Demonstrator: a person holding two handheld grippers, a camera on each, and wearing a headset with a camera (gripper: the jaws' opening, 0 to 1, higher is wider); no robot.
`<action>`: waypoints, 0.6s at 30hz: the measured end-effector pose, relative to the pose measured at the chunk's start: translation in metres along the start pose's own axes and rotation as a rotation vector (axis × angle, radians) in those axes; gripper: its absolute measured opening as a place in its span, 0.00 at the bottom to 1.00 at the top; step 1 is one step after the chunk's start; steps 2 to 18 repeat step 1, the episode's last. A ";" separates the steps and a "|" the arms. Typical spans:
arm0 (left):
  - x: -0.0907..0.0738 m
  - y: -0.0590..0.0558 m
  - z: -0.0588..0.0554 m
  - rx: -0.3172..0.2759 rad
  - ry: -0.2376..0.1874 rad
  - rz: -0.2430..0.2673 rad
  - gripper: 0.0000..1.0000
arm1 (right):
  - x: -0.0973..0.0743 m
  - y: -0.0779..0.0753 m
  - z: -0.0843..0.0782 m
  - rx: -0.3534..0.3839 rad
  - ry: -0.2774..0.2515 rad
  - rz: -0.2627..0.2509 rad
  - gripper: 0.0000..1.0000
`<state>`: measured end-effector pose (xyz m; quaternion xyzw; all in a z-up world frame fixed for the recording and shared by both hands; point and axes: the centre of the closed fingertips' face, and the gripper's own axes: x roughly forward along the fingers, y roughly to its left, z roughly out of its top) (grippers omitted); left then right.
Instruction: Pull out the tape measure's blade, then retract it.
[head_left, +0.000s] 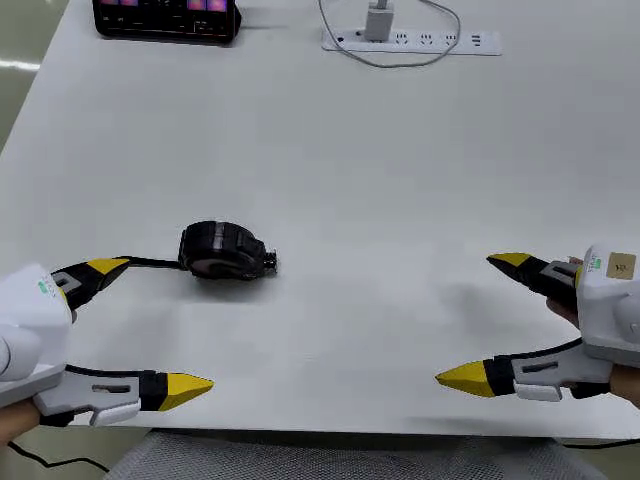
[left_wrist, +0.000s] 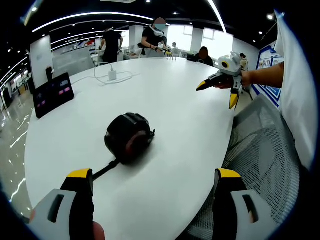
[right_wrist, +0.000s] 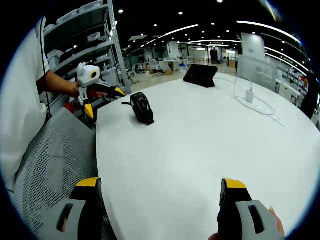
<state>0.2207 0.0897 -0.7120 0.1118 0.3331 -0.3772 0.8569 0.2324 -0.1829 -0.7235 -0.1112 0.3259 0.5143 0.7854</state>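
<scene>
Tape measure (head_left: 225, 251): black, lies on white table (head_left: 400, 180) left of centre, strap (head_left: 155, 263) trailing toward left tongs (head_left: 167, 323), hook end (head_left: 270, 263) apparently pointing right. Left tongs near, spread, empty; right tongs (head_left: 464, 319) well apart, spread, empty.

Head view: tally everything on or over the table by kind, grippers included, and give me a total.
tape measure: 1
grippers: 2, the left gripper and the right gripper, both open
tablet: 1
power strip: 1
charger with cable: 1
Total: 6
</scene>
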 end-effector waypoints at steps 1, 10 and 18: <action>0.000 0.000 -0.001 0.001 0.003 0.000 0.99 | 0.000 0.000 0.000 0.001 0.000 0.001 0.98; 0.000 0.000 -0.001 0.001 0.003 0.000 0.99 | 0.000 0.000 0.000 0.001 0.000 0.001 0.98; 0.000 0.000 -0.001 0.001 0.003 0.000 0.99 | 0.000 0.000 0.000 0.001 0.000 0.001 0.98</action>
